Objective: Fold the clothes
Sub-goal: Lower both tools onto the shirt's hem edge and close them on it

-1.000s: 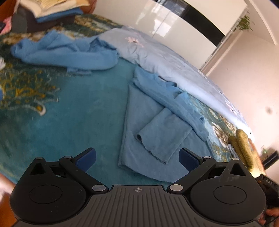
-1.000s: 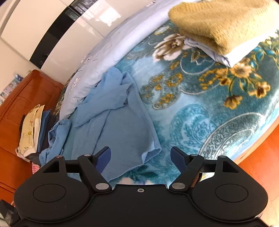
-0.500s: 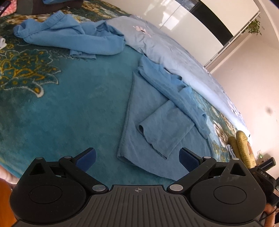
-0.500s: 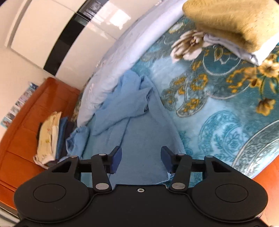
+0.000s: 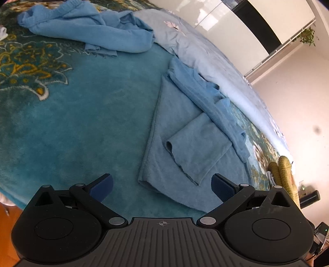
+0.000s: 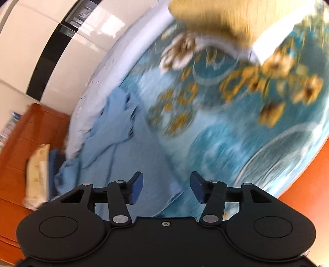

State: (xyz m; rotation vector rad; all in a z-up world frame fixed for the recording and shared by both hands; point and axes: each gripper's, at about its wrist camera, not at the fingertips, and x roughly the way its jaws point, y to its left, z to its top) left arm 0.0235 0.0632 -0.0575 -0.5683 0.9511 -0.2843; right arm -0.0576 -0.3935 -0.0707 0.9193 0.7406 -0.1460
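Both claws open over blue sweater (image 5: 185, 147) on bed: left gripper (image 5: 162, 185) wide, right gripper (image 6: 166, 188) half-narrowed, nothing pinched.

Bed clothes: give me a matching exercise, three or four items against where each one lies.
Items:
1. light blue sweater
2. crumpled blue sweater
3. mustard knit
4. pale quilt

Places:
A. far left of the teal blanket
B. spread flat before the left gripper
C. along the bed's far edge
D. on top of a folded stack

Pairs: 1-B, 2-A, 3-D, 4-C
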